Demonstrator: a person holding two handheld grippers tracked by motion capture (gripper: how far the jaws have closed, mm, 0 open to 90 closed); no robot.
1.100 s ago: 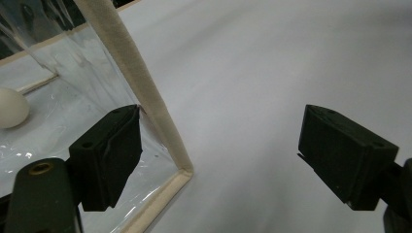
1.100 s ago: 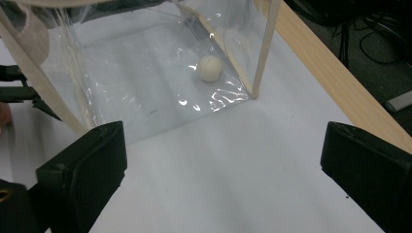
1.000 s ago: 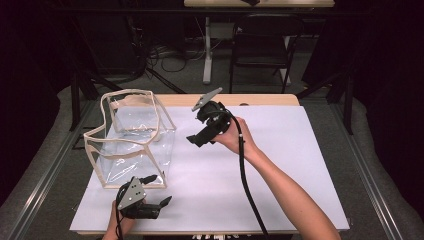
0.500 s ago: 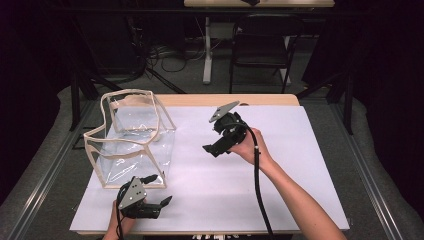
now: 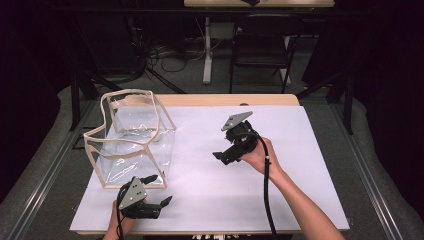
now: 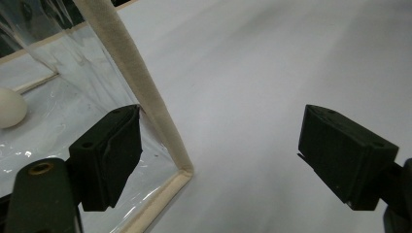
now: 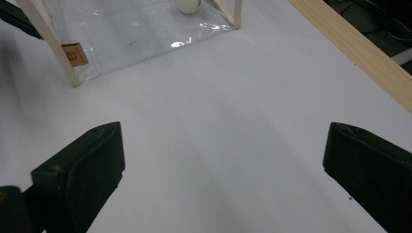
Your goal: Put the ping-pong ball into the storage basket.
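Both pairs of jaws are standing spread wide with nothing between them. The left gripper (image 5: 150,196) is sitting at the near left of the white table (image 5: 300,150), held in a hand at the near edge, and its jaws are pointing right, just in front of the near right corner of the clear bag (image 5: 131,140). In the left gripper view, one jaw is lying against the bag's clear wall beside the cream-edged corner seam (image 6: 145,104), while the other jaw is hanging apart over bare white surface. The bag is standing on the left side of the table, its cream trim framing transparent walls, its top open. A small white ball (image 6: 9,108) is resting on the bag's floor inside; the right gripper view is showing it at the far end of the bag (image 7: 188,5). A small tan label (image 7: 75,55) is showing on the bag's near seam. The right gripper (image 5: 222,155) is hovering near the middle of the table, well apart from the bag, jaws aiming left and down.
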